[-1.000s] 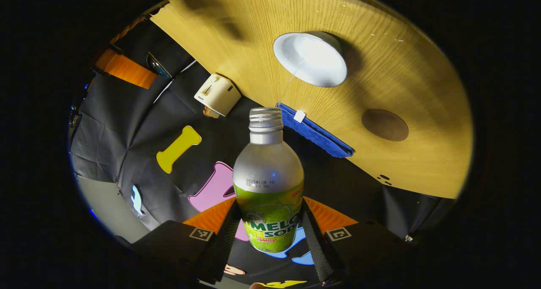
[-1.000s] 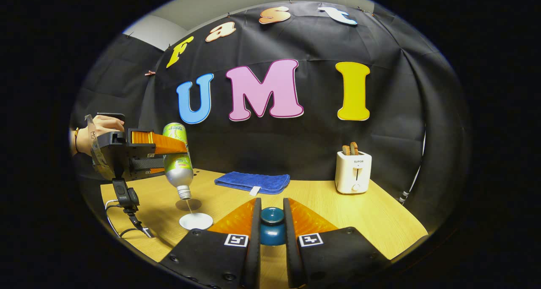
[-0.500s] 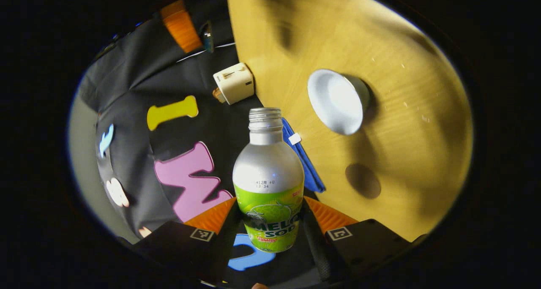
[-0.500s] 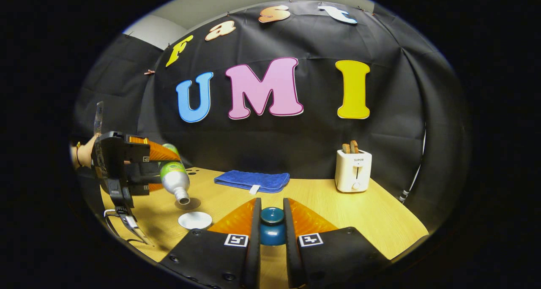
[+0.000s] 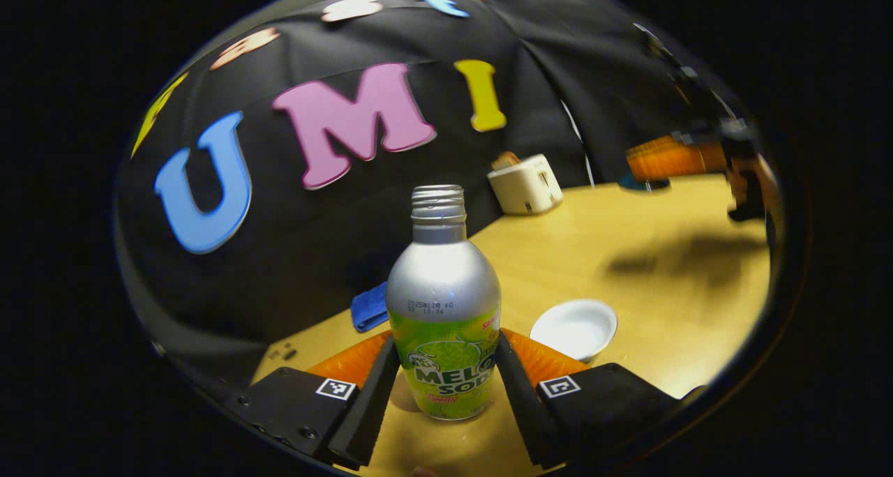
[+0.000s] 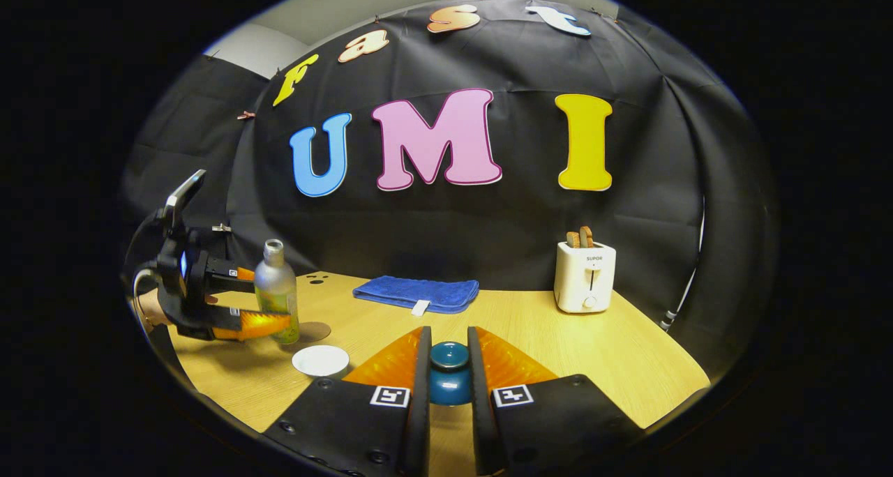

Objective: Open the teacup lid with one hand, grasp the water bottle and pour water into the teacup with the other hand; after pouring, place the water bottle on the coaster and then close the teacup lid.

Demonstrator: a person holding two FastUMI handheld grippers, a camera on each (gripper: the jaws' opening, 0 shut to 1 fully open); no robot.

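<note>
Left gripper view looks along the left tool [image 5: 446, 365], whose two fingers press on either side of the water bottle [image 5: 444, 303]. The bottle stands upright, its cap off and its threaded neck bare, and its lower label sits between the fingers. Under the bottle lies the wooden surface [image 5: 663, 303]. Just to the right of the tool is the white teacup [image 5: 575, 327], open at the top and resting on the surface. Farther back, a blue cloth [image 5: 368, 308] lies near the booth wall, and a white toaster [image 5: 524, 183] stands at the surface's far edge. At the upper right the right tool [image 5: 670, 160] is blurred, with a bit of teal below it.

In the right gripper view, the right tool [image 6: 447, 379] is closed on the teal teacup lid [image 6: 448, 372], which is clamped between both fingers above the surface [image 6: 614, 351]. To the left, the left tool [image 6: 248, 303] holds the bottle [image 6: 276, 296] upright over the round brown coaster [image 6: 310, 332]; whether the base touches it I cannot tell. The teacup [image 6: 321, 360] sits just in front of the coaster. The cloth [image 6: 417, 292] and the toaster [image 6: 586, 275] are beyond.
</note>
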